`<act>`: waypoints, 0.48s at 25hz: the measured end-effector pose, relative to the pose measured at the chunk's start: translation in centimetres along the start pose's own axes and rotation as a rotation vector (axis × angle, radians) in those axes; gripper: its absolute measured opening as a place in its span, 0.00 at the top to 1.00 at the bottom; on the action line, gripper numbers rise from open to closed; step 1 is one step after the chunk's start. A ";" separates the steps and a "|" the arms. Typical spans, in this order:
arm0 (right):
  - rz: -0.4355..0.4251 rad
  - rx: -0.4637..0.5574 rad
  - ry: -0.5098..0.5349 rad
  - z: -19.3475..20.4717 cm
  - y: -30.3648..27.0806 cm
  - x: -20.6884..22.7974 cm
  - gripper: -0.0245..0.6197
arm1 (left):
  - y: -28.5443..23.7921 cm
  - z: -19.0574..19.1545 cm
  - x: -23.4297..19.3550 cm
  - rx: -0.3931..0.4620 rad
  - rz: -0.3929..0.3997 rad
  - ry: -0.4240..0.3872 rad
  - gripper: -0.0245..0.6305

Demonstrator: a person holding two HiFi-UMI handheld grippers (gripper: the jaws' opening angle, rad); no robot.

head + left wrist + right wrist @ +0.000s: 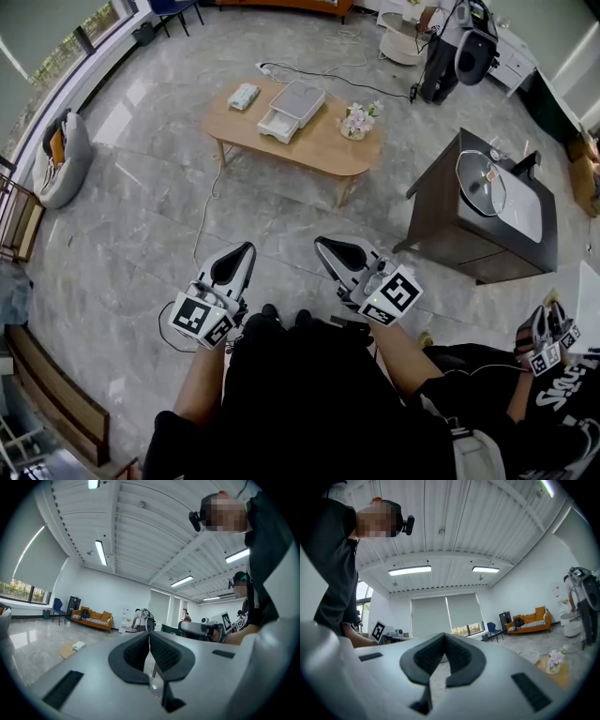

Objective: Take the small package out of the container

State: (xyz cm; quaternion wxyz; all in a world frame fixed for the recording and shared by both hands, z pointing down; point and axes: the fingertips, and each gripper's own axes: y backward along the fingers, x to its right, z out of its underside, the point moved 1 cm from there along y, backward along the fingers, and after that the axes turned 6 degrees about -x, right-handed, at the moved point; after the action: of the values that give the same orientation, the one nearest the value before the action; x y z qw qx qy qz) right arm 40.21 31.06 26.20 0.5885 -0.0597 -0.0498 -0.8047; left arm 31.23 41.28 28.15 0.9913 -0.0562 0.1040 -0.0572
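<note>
We see both jaws closed, empty: left gripper (pixel 246 251), right gripper (pixel 323 244). Container (pixel 292 108) sits on the bench (pixel 319 150), well apart from them; probably the small package (pixel 244 96) lies just beside it.

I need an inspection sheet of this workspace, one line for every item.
Surface: wooden table, far ahead on the grey floor.
Job's things: white drawer box, drawer pulled out, contents too small to tell; small pack lies beside it on the table, apart.
Clutter: flower pot on the table.
Grippers: left gripper and right gripper, jaws shut, nothing held.
Cables: white cable across the floor; power strip behind the table.
Surroundings: dark cabinet, beanbag, other people.
</note>
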 end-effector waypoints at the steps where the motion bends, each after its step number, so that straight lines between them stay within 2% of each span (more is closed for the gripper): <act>1: 0.012 0.004 -0.005 0.1 0.3 0.3 0.94 | 0.1 0.0 0.1 0.005 0.009 0.008 0.93; 7: 0.042 0.021 -0.057 0.6 1.2 2.0 0.94 | 1.2 -0.1 0.1 0.009 0.001 0.029 0.93; 12: 0.065 0.015 -0.097 1.8 0.4 3.5 0.94 | 1.3 1.6 -1.0 -0.027 -0.019 0.080 0.93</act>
State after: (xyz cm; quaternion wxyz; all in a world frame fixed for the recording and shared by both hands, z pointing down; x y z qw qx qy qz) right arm 39.59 27.89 28.54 0.6115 -0.0959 -0.0821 -0.7811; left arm 30.76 42.86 29.77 0.9850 -0.0684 0.1436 -0.0672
